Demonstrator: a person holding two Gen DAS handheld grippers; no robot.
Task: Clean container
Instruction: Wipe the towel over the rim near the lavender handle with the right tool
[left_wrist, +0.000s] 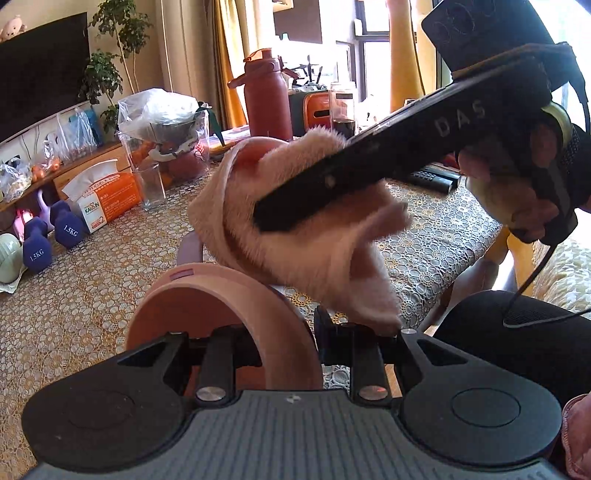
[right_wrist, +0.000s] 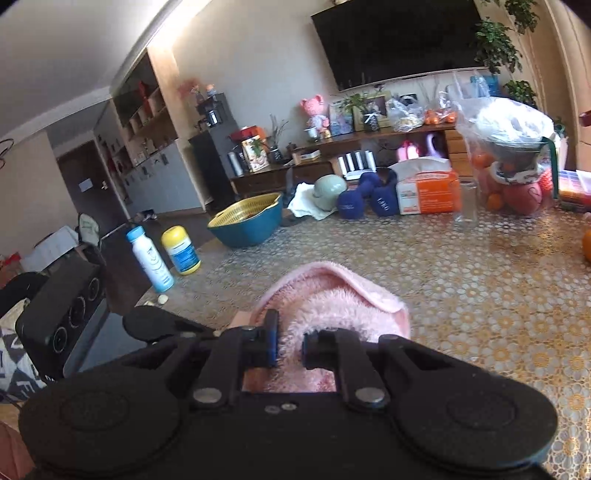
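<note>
Left gripper (left_wrist: 284, 341): its jaws are clamped on the rim of the pink container (left_wrist: 221, 321), held tilted above the table (left_wrist: 92, 302).
Pink cloth (left_wrist: 295, 229): it is just above the container.
Right gripper (right_wrist: 290, 349): its jaws are clamped on the cloth.

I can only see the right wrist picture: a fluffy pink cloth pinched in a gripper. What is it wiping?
Observer: A round peach container, mouth tipped toward the left camera. The cloth hangs over its far rim.
Operator: Who is holding that?
Observer: The left gripper, straddling the container's near wall.
Operator: Anything behind it?
Observer: A dark red water bottle stands farther back.
</note>
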